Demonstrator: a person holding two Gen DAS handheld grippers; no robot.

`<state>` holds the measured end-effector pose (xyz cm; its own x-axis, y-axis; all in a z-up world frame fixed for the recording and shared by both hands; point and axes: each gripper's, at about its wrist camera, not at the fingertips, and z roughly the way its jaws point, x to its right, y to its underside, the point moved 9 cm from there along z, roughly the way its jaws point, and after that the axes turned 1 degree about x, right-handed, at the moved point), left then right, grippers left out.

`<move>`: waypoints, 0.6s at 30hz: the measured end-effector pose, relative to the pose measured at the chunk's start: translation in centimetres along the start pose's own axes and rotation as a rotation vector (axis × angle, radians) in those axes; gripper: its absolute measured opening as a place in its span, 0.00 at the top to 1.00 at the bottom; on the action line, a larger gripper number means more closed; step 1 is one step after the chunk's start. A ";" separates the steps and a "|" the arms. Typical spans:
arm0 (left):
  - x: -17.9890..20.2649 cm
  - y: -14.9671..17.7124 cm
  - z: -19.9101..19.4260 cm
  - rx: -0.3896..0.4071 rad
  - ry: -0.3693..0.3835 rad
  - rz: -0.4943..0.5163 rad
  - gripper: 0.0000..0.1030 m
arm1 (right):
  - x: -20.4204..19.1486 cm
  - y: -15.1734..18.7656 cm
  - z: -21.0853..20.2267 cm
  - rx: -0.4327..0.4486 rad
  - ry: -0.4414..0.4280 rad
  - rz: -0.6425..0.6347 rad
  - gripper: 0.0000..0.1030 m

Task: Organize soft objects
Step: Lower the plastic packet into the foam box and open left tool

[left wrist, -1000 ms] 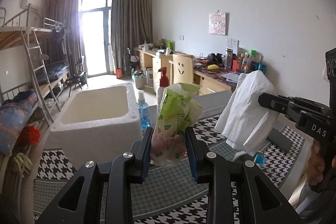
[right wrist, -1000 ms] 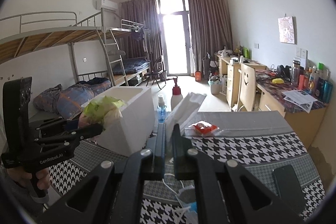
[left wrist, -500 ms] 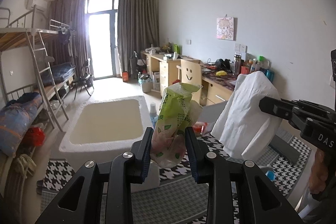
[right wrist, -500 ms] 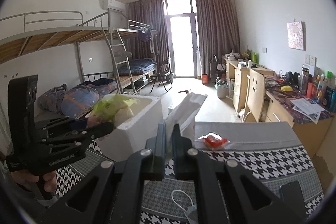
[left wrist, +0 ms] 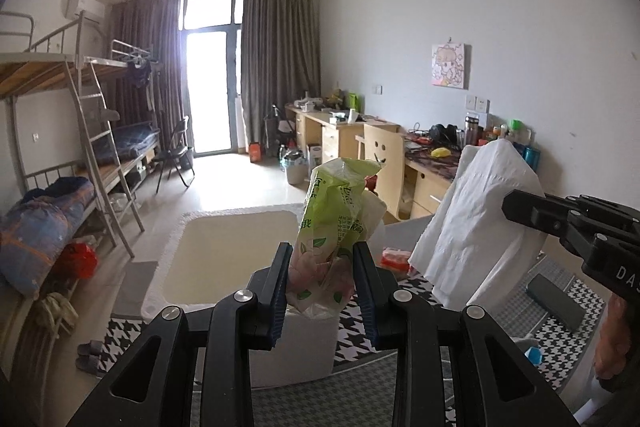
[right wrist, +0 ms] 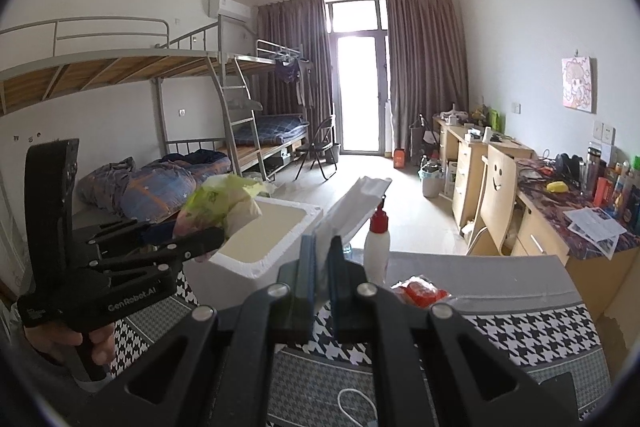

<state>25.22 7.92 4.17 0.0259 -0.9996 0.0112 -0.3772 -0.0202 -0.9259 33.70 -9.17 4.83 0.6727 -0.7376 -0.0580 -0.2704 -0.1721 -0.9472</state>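
A green tissue pack (left wrist: 335, 227) stands upright between the jaws of the left gripper (left wrist: 322, 291), which are clamped on its lower, pink-printed end. The pack is held in the air above the open white foam box (left wrist: 224, 259), whose pale interior shows behind and below it. To its right, a white tissue pack (left wrist: 476, 223) hangs in the air, pinched near its edge by the right gripper (right wrist: 324, 259), whose jaws are pressed nearly together on the thin white wrapper. The two packs are near each other but apart. The foam box sits on a table with a black-and-white houndstooth cloth (right wrist: 532, 331). On the cloth lie a small red packet (right wrist: 420, 291) and a dark phone (left wrist: 554, 301), and a white bottle with a red cap (right wrist: 377, 247) stands just beside the box.
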 end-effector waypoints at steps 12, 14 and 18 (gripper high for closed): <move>-2.6 -1.1 1.7 0.001 -0.069 -0.021 0.69 | -1.0 -1.3 2.5 -0.019 -0.010 -0.029 0.92; -2.8 -1.1 2.1 -0.005 -0.075 -0.028 0.69 | -1.1 -1.5 2.9 -0.022 -0.016 -0.028 0.92; -3.7 -1.0 2.7 -0.013 -0.092 -0.042 0.69 | -1.4 -1.9 3.7 -0.026 -0.018 -0.036 0.92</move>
<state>28.00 11.71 4.02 0.1264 -0.9919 0.0145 -0.3858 -0.0626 -0.9205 35.80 -5.44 5.55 0.6943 -0.7191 -0.0302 -0.2637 -0.2151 -0.9403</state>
